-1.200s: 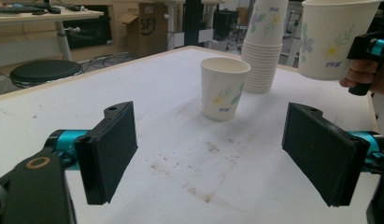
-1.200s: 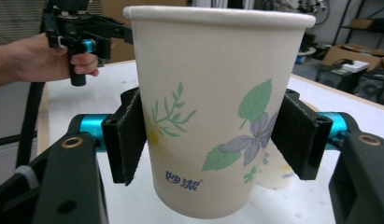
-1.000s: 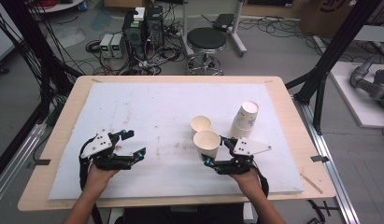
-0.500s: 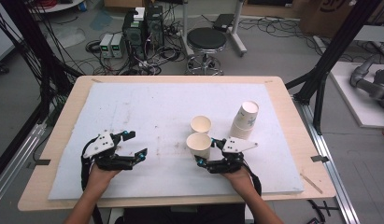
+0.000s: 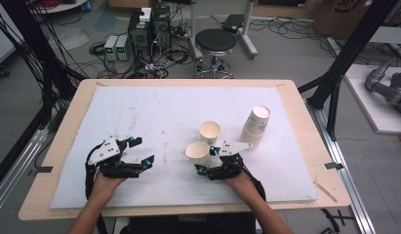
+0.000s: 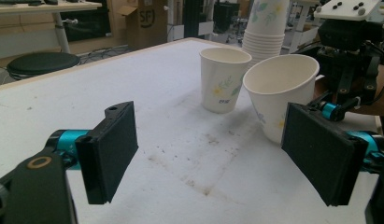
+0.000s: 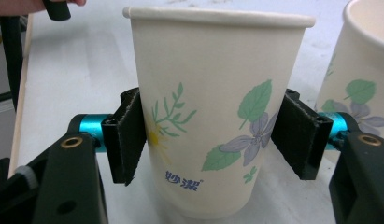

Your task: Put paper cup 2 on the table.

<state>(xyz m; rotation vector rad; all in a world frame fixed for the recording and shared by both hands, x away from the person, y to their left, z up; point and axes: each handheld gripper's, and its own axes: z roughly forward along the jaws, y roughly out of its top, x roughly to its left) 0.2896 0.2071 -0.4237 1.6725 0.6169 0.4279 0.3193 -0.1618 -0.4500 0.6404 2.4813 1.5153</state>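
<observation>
A white paper cup with a flower print (image 5: 197,152) (image 7: 213,93) sits between the pads of my right gripper (image 5: 206,159) (image 7: 213,135), which is shut on its sides. In the left gripper view this cup (image 6: 279,91) leans a little, with the right gripper (image 6: 348,56) behind it. A second matching cup (image 5: 209,131) (image 6: 224,77) (image 7: 362,60) stands upright just beyond it. A stack of the same cups (image 5: 255,124) (image 6: 266,28) stands further right. My left gripper (image 5: 142,151) (image 6: 215,154) rests on the white mat at the left, open, with nothing between its pads.
The white mat (image 5: 154,112) covers most of the wooden table (image 5: 305,117). Beyond the far edge are a black stool (image 5: 215,41) and electronics with cables (image 5: 149,29) on the floor. A thin wooden stick (image 5: 321,186) lies near the front right corner.
My right gripper has carried the held cup leftward and slightly nearer, away from the stack. The left gripper has hardly moved and stays open.
</observation>
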